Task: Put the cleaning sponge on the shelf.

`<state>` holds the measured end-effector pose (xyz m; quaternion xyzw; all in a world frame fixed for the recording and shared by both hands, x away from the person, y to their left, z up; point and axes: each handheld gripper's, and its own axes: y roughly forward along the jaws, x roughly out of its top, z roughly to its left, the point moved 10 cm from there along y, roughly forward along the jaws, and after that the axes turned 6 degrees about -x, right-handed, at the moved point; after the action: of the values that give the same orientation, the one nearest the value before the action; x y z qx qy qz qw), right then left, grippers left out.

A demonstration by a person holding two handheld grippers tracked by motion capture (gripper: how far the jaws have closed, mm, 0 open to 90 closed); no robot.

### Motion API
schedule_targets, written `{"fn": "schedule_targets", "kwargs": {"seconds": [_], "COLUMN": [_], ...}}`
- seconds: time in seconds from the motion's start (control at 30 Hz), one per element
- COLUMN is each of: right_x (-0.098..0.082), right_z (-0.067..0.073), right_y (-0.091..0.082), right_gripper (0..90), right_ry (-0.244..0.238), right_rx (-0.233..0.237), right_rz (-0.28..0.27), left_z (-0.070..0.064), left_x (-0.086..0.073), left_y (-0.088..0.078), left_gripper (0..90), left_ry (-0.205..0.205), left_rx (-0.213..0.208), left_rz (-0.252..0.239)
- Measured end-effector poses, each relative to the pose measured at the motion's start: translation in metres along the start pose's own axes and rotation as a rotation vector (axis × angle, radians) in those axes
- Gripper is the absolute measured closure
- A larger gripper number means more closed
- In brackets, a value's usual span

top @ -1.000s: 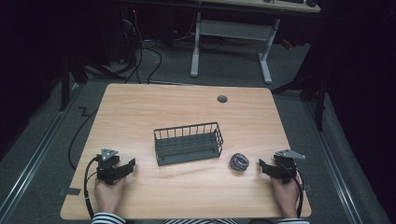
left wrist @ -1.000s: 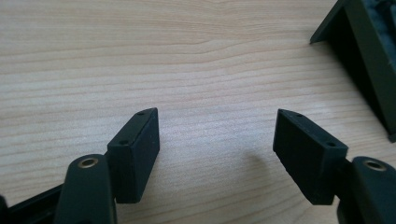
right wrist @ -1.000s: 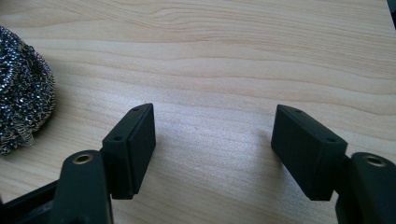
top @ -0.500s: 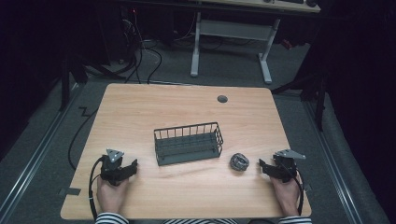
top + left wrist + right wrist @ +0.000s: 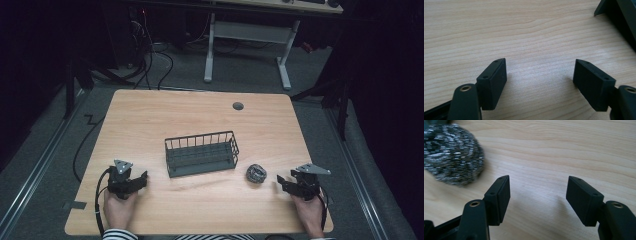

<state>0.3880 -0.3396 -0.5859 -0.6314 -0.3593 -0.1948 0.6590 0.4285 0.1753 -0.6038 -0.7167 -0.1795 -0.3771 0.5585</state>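
Observation:
A dark wire basket (image 5: pixel 202 170) stands empty at the middle of the wooden table (image 5: pixel 165 115). A ball of steel wool (image 5: pixel 255 173) lies just right of it. My left gripper (image 5: pixel 144 179) rests near the front left and points at the basket. Its jaws have just been opening and hold nothing. In the left gripper view, the left gripper (image 5: pixel 540 72) frames bare wood, with the basket's corner (image 5: pixel 621 15) at top right. My right gripper (image 5: pixel 280 181) is open, a short way right of the steel wool. In the right gripper view, the steel wool (image 5: pixel 452 155) lies left of the right gripper (image 5: pixel 539 192).
A round grommet hole (image 5: pixel 238 106) sits near the table's far edge. Behind the table stands a white desk frame (image 5: pixel 247 35), and cables (image 5: pixel 150 60) trail on the dark floor. A person's hands come in over the front edge.
The left gripper's jaws look slightly wider apart than before. Both hands, the basket and the steel wool have stayed where they were.

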Motion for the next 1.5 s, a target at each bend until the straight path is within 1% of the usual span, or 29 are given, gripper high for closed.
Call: {"fn": "schedule_targets", "kwargs": {"seconds": [0.07, 0.13, 0.2, 0.23, 0.27, 0.37, 0.4, 0.43, 0.47, 0.5, 0.53, 0.57, 0.6, 0.73, 0.77, 0.9, 0.93, 0.97, 1.0, 1.1, 1.13, 1.17, 1.27, 1.3, 1.33, 1.4, 1.5], "right_x": [0.001, 0.003, 0.004, 0.003, 0.003, 0.003, 0.003, 0.004, 0.004, 0.006, 0.006, 0.009, 0.011, 0.016, 0.019, 0.027, 0.027, 0.030, 0.030, 0.037, 0.037, 0.039, 0.041, 0.041, 0.041, 0.041, 0.040], "right_z": [0.003, 0.008, 0.011, 0.016, 0.016, 0.028, 0.028, 0.034, 0.034, 0.040, 0.040, 0.046, 0.048, 0.055, 0.059, 0.066, 0.066, 0.069, 0.069, 0.074, 0.074, 0.077, 0.079, 0.079, 0.081, 0.081, 0.083], "right_y": [-0.005, -0.014, -0.016, -0.020, -0.020, -0.024, -0.024, -0.025, -0.025, -0.026, -0.026, -0.026, -0.025, -0.024, -0.022, -0.018, -0.018, -0.016, -0.016, -0.012, -0.012, -0.010, -0.007, -0.005, 0.000, 0.003, 0.007], "right_gripper": [36.1, 35.7, 35.5, 34.0, 34.0, 31.0, 31.0, 29.9, 29.9, 28.6, 28.6, 28.0, 27.8, 27.2, 26.9, 26.1, 26.1, 25.4, 25.4, 24.8, 24.8, 24.6, 24.6, 24.6, 24.5, 24.3, 24.3], "right_ry": [-0.016, -0.028, -0.035, -0.046, -0.046, -0.062, -0.062, -0.075, -0.075, -0.092, -0.092, -0.113, -0.119, -0.142, -0.151, -0.180, -0.180, -0.201, -0.201, -0.234, -0.234, -0.234, -0.240, -0.243, -0.244, -0.244, -0.254], "right_rx": [0.004, 0.019, 0.025, 0.045, 0.045, 0.080, 0.080, 0.095, 0.095, 0.112, 0.112, 0.117, 0.121, 0.132, 0.139, 0.153, 0.153, 0.158, 0.158, 0.167, 0.167, 0.177, 0.180, 0.178, 0.187, 0.184, 0.182], "right_rz": [-0.005, -0.013, -0.019, -0.014, -0.014, -0.001, -0.001, 0.002, 0.002, 0.006, 0.006, 0.008, 0.007, 0.010, 0.016, 0.032, 0.032, 0.052, 0.052, 0.081, 0.081, 0.096, 0.105, 0.112, 0.124, 0.146, 0.153], "left_z": [0.000, 0.000, 0.000, -0.001, -0.001, -0.001, -0.001, -0.001, -0.001, -0.001, -0.001, -0.001, -0.001, -0.001, -0.001, -0.001, -0.001, -0.001, -0.001, -0.001, -0.001, -0.001, -0.001, -0.001, -0.001, -0.001, -0.001], "left_x": [0.000, 0.000, 0.000, 0.000, 0.000, 0.000, 0.000, 0.000, 0.000, 0.000, 0.000, 0.000, 0.000, 0.000, 0.000, 0.000, 0.000, 0.000, 0.000, 0.000, 0.000, 0.000, 0.000, 0.000, 0.000, 0.000, 0.000], "left_y": [0.000, 0.000, 0.000, 0.000, 0.000, 0.000, 0.000, 0.000, 0.000, 0.000, 0.000, 0.000, 0.000, 0.000, 0.000, 0.000, 0.000, 0.000, 0.000, 0.000, 0.000, 0.000, 0.000, 0.000, 0.000, 0.000, 0.000], "left_gripper": [27.2, 26.9, 26.6, 26.6, 26.4, 26.3, 26.3, 26.2, 26.2, 26.2, 26.2, 26.2, 26.2, 26.2, 26.2, 26.1, 26.1, 26.1, 26.1, 26.0, 26.0, 26.0, 26.0, 25.9, 25.9, 25.9, 25.8], "left_ry": [0.002, 0.002, 0.003, 0.007, 0.007, 0.007, 0.007, 0.007, 0.007, 0.007, 0.007, 0.007, 0.009, 0.007, 0.008, 0.009, 0.009, 0.009, 0.009, 0.006, 0.004, 0.002, 0.002, 0.002, 0.001, 0.000, 0.000], "left_rx": [0.000, -0.002, -0.001, 0.002, 0.002, 0.001, 0.001, 0.000, 0.000, 0.000, 0.000, 0.000, -0.001, -0.001, -0.001, -0.001, -0.001, -0.002, -0.002, -0.004, -0.005, -0.010, -0.010, -0.010, -0.011, -0.012, -0.012], "left_rz": [0.000, 0.001, 0.000, 0.002, 0.002, 0.002, 0.002, 0.002, 0.002, 0.002, 0.002, 0.002, 0.003, 0.002, 0.004, 0.004, 0.004, 0.004, 0.004, 0.001, 0.001, 0.002, 0.002, 0.003, 0.002, 0.001, 0.001]}}
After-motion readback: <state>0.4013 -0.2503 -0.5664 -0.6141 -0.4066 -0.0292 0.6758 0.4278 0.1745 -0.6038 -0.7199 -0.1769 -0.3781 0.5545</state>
